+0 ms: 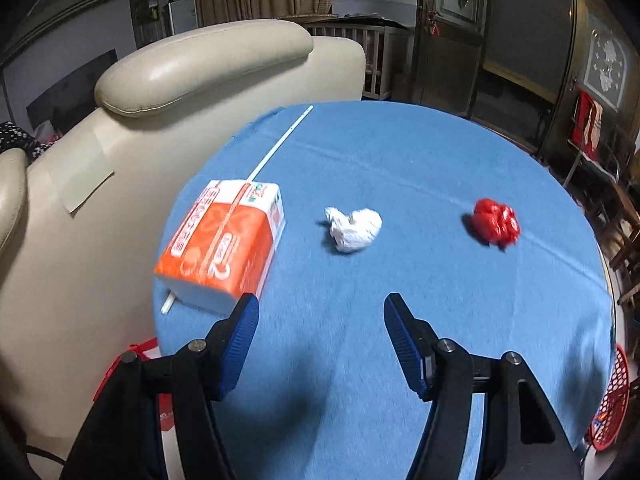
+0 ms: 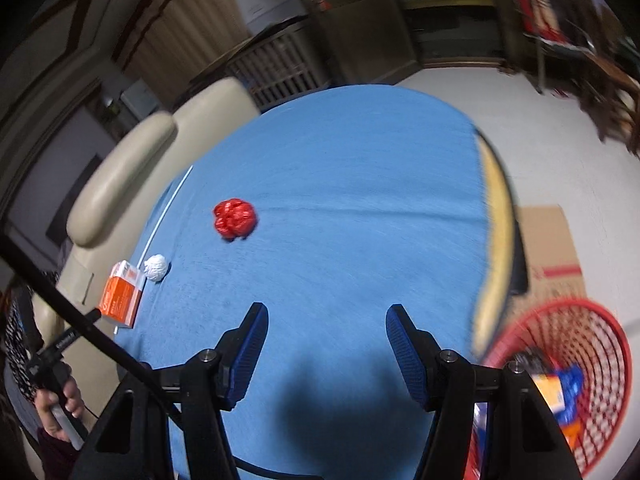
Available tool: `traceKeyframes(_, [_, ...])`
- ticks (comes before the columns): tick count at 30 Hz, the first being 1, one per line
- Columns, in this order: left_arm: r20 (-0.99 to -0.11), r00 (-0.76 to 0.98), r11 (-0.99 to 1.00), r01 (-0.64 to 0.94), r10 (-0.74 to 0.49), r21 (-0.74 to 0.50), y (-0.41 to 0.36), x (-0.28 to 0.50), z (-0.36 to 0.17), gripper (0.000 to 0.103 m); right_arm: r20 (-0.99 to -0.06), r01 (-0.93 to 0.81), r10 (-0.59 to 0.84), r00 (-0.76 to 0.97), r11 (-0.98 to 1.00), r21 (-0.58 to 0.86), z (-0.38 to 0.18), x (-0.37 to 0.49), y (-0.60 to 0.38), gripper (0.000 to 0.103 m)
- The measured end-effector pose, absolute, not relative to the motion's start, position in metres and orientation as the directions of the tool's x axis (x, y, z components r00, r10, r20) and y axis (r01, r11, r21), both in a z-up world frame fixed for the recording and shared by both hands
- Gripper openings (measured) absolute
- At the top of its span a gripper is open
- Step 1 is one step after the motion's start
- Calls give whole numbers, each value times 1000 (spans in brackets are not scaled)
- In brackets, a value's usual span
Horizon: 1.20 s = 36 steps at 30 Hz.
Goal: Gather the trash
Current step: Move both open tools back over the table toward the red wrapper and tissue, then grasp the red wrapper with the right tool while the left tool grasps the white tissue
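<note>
A crumpled white paper ball (image 1: 353,229) and a crumpled red wrapper (image 1: 496,222) lie apart on the blue tablecloth (image 1: 400,168). My left gripper (image 1: 320,312) is open and empty, hovering above the cloth short of the white ball. In the right wrist view the red wrapper (image 2: 235,219) lies ahead to the left and the white ball (image 2: 156,267) farther left. My right gripper (image 2: 326,320) is open and empty above the cloth (image 2: 360,200). A red mesh basket (image 2: 560,380) with some trash in it stands on the floor to the right.
An orange and white tissue pack (image 1: 224,244) lies at the table's left edge on a long white stick (image 1: 280,144). A beige leather armchair (image 1: 160,92) stands against the left side. A cardboard box (image 2: 548,252) lies on the floor beyond the basket.
</note>
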<state>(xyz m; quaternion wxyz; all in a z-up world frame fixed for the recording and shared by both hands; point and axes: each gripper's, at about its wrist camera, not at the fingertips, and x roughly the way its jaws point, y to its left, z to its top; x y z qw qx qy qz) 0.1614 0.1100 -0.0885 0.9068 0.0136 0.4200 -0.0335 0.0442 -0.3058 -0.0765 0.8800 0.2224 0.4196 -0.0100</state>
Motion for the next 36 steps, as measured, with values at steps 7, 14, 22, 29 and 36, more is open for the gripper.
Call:
traceKeyframes(7, [-773, 624, 990, 129, -119, -48, 113, 170, -98, 66, -754, 118, 218, 619, 924, 364, -77, 144, -253, 66])
traceKeyframes(14, [-766, 628, 984, 172, -141, -40, 133, 164, -92, 66, -788, 61, 238, 567, 943, 328, -96, 257, -204, 66])
traceKeyframes(22, [-765, 608, 974, 193, -211, -115, 137, 202, -77, 71, -865, 89, 205, 457, 957, 274, -146, 321, -177, 67])
traceKeyframes(29, [-830, 537, 981, 187, -150, -56, 83, 270, -104, 72, -861, 31, 216, 461, 966, 258, -145, 298, -169, 59])
traceKeyframes(36, [-904, 426, 991, 131, -33, 26, 60, 316, -157, 69, -846, 63, 295, 445, 932, 358, -140, 242, -197, 55])
